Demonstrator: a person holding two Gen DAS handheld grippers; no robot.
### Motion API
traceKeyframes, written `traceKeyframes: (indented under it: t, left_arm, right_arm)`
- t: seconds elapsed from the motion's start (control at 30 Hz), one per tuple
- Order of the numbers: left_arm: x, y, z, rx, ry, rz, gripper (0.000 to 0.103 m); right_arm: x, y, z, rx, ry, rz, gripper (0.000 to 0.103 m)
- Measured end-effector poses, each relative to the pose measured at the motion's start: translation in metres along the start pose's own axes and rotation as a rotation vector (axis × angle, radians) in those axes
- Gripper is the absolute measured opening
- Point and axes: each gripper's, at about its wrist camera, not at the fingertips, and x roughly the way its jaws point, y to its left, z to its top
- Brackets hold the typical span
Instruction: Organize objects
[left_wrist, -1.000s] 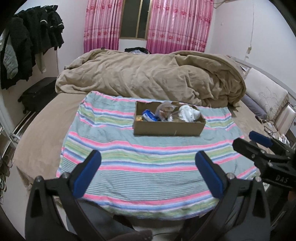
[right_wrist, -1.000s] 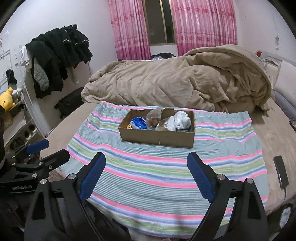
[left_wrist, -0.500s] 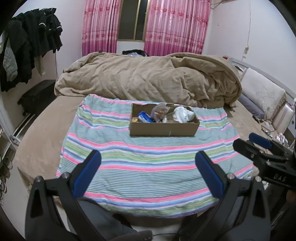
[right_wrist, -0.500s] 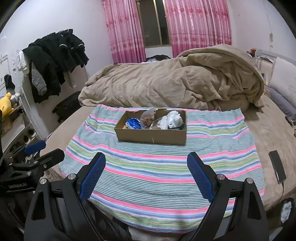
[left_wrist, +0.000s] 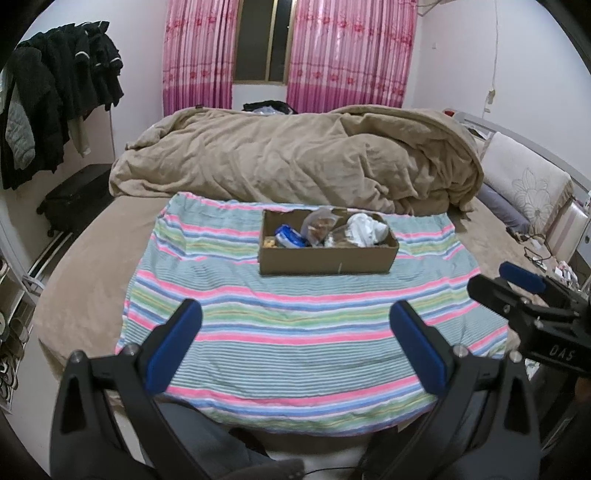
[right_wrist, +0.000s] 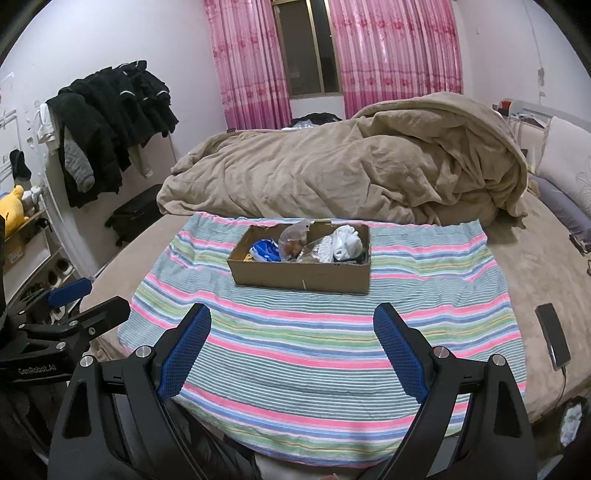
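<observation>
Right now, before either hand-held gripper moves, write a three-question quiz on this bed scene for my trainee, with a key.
1. True or false: the cardboard box sits on the striped cloth.
2. Which lies at the left end of the box as both views show it? A) blue packet B) white crumpled item C) clear bag
3. Fill in: the left hand-held gripper and right hand-held gripper both stand ____ with nothing between their pads.

Key: 1 true; 2 A; 3 open.
</observation>
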Motion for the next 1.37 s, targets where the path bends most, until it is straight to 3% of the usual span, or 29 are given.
traceKeyframes:
  t: [1.0,1.37]
  left_arm:
    - [0.008,0.0,0.0,-0.01,0.011,-0.012,0.102]
    - [0.026,-0.001,-0.004,0.009,0.016,-0.014,0.102]
  right_arm:
    - [0.009,-0.006,-0.004,0.006,0.013,-0.002,0.092]
    - [0.03,-0.009,-0.007,0.017,0.044,-0.002,0.092]
